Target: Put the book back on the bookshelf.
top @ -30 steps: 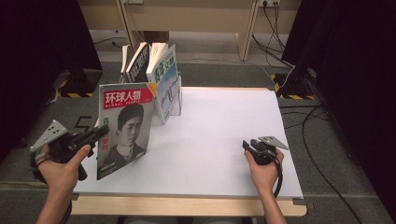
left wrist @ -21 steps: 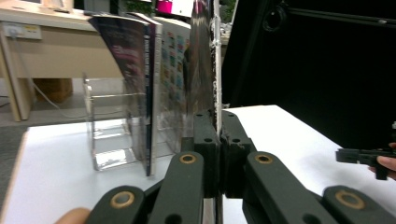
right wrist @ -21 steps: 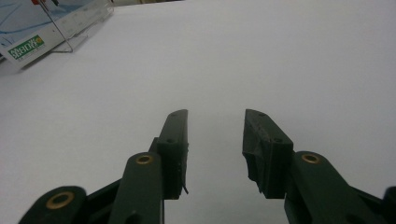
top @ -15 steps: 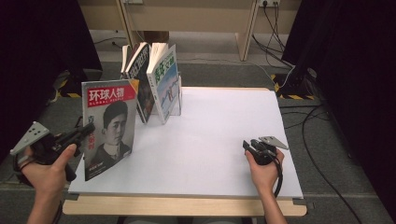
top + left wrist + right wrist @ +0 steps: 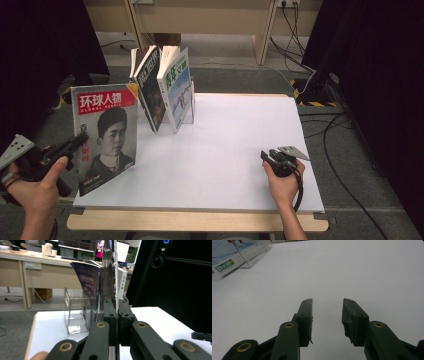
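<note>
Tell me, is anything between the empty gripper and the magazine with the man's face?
Nothing visible. Bare white table lies between the right gripper and the magazine, which the left gripper holds upright at the table's left edge.

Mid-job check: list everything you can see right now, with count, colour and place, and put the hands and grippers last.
magazine: one, red masthead with a black-and-white portrait cover, upright at the table's left edge, clamped in the left gripper.
racked magazines: about three, dark and light blue covers, leaning in the holder at the table's far left.
clear holder: one, transparent, under the leaning magazines.
table: one, white top with a wooden front edge, centre.
cables: several, black, on the floor to the right.
left gripper: one, black, shut on the magazine's edge, in the left hand.
right gripper: one, black, jaws apart with nothing between them, low over the table at the right, in the right hand.
</note>
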